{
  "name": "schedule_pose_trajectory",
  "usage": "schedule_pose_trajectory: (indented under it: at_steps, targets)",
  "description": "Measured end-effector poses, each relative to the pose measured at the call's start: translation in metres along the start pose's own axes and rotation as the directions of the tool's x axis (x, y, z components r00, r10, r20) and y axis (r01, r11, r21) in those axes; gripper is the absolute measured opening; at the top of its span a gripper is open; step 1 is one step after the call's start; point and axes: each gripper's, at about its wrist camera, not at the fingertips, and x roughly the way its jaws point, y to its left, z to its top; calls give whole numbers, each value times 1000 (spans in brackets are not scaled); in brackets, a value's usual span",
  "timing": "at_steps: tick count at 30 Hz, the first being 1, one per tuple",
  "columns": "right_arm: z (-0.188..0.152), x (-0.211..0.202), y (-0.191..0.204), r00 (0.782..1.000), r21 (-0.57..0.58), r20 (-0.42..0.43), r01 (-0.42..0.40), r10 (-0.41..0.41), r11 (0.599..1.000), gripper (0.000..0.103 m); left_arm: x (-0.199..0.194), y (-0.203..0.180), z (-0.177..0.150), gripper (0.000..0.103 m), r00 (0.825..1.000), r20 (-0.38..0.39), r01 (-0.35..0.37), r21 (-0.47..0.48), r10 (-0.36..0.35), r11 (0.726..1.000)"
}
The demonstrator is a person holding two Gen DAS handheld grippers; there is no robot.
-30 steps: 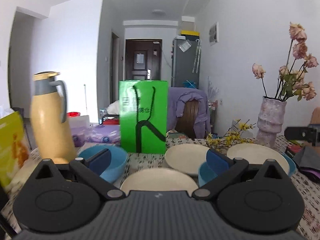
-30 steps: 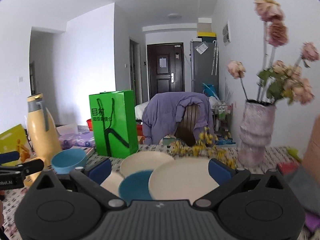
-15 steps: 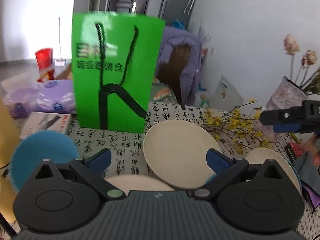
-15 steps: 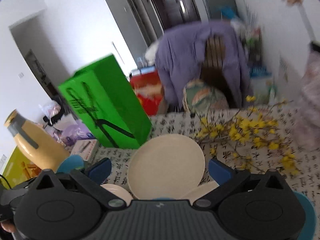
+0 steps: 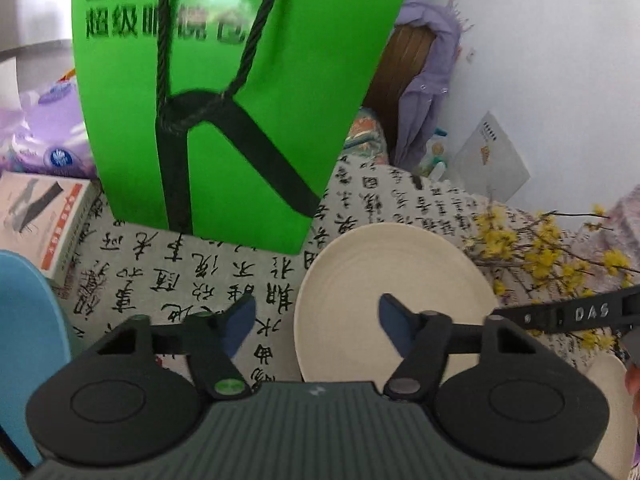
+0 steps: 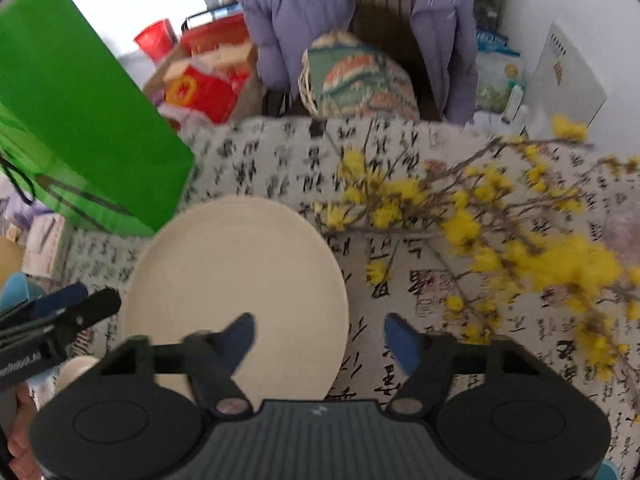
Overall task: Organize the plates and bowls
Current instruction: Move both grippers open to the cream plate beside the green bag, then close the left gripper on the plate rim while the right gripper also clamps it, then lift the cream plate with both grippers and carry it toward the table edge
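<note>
While both grippers point down at the worktop [image 5: 208, 276], covered in a calligraphy-print cloth, the cream plate [image 5: 394, 276] lies flat just right of the green paper bag [image 5: 240, 92] and left of the yellow flower sprigs [image 6: 500, 232]. Left gripper [image 5: 316, 320] straddles the plate's left rim, fingers [image 5: 240, 322] closing, pads not touching it. Right gripper [image 6: 318, 338] straddles the same plate's right rim, one finger over the plate, the other over the cloth, also closing, nothing gripped. Blue bowl [image 5: 28, 344] sits at the left edge, near a book [image 5: 38, 216]. Another cream dish [image 5: 610, 400] shows at the near right. Purple jacket [image 6: 304, 12] hangs on a chair beyond the far edge.
</note>
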Motion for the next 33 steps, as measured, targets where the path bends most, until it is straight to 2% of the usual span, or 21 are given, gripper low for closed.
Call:
schedule_pose_trajectory:
  at_steps: [3,5,7,8,11,15,23,33]
  targets:
    - [3,17,-1,999,-6,-44,12,-13,1000,44,13,3,0,47,999,-38,20,-25,-21,999]
    - [3,23,-2,998,-7,-55,21,-21,1000,39,19,5,-1,40,999,-49,14,-43,-17,999]
    - [2,27,-2,998,-8,-65,27,-28,1000,29,25,8,-2,30,998,-62,10,-62,-13,998]
    - [2,30,-3,997,-9,-70,24,-25,1000,20,27,10,-2,25,997,-72,15,-73,-21,997]
    - [1,35,-2,995,-22,-88,35,-36,999,13,34,10,-4,18,996,-92,7,-81,-15,997]
    - [2,37,-4,995,-24,-91,35,-37,999,11,42,12,-6,11,994,-111,-4,-90,-6,996]
    - [3,33,-6,999,2,-38,14,-14,1000,9,40,12,-6,10,995,-99,-20,-115,8,993]
    - [10,-7,-1,999,-3,31,17,-17,1000,9,-4,4,5,10,999,-39,-17,-114,13,993]
